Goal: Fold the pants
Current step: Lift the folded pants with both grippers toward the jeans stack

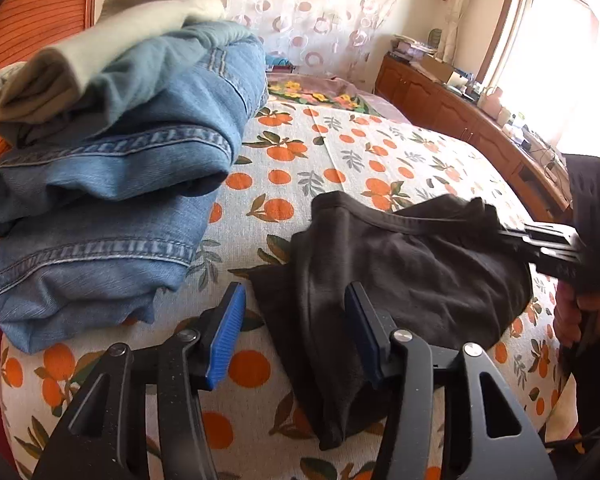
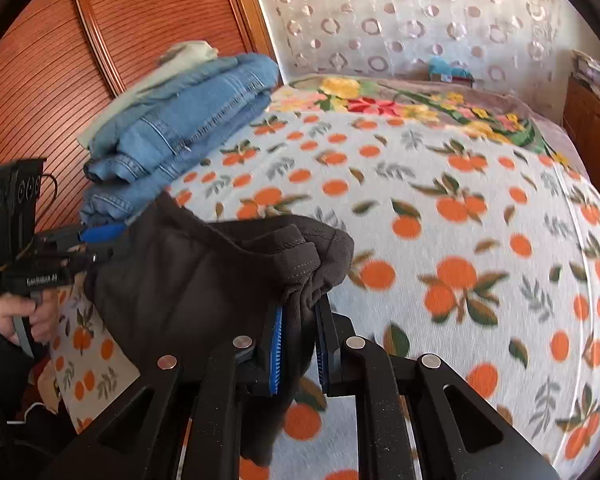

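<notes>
The dark pants lie bunched on the bed, at the near edge of its orange-print cover. In the left wrist view the left gripper stands roughly half open: its right pad rests on the dark cloth, its left pad hangs over bare cover at about 7 o'clock from the heap, and neither pinches anything. The right gripper is nearly closed, with a gathered fold of the pants, seemingly the waistband end, squeezed between its two blue pads and lifted a little off the cover. From the left wrist view that gripper comes in at 3 o'clock, a hand just below it.

One stack of folded clothes sits at 10 o'clock against the wooden headboard: two blue denim pieces, as far as the blurred view allows, with one pale garment on top. A floral blanket lies at 12 o'clock. From 12 to 3 o'clock the cover is open room, ending at the bed's far edge beside a wooden cabinet.
</notes>
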`<state>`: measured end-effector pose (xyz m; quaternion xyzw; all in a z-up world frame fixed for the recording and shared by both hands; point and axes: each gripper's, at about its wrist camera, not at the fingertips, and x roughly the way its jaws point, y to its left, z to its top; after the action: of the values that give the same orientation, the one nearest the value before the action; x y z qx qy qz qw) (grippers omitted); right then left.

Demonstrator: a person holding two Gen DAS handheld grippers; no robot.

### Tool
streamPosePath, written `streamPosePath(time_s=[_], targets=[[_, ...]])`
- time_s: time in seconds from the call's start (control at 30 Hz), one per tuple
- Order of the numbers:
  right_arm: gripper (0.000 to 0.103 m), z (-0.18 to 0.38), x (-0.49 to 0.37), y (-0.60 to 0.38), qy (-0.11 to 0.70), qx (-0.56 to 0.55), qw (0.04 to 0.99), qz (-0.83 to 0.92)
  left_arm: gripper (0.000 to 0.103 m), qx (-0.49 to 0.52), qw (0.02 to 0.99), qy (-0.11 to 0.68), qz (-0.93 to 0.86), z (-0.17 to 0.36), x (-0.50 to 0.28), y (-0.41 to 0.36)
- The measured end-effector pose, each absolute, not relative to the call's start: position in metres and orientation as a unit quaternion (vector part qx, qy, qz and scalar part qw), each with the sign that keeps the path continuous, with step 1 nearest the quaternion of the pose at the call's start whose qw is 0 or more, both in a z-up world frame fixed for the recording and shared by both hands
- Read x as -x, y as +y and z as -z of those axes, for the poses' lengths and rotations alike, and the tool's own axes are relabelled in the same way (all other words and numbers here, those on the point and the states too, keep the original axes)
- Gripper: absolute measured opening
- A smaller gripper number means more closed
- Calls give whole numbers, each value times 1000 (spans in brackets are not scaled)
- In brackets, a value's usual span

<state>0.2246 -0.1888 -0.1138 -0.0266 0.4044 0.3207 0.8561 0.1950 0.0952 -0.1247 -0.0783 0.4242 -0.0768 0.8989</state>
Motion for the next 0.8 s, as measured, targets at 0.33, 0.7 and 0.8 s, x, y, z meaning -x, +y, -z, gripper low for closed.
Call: streamPosePath(time_s=[0.33,0.7,0.8], targets=[[19,115,-229,-187,410,16,856,-316,36,91,897,424,82,129,-202,96],[35,117,-237,-180,408,22,858,-311,29,82,898,421,92,130,-205,89],[40,118,-237,-178,405,20,858,-317,29,83,898,421,95,130,-207,88]])
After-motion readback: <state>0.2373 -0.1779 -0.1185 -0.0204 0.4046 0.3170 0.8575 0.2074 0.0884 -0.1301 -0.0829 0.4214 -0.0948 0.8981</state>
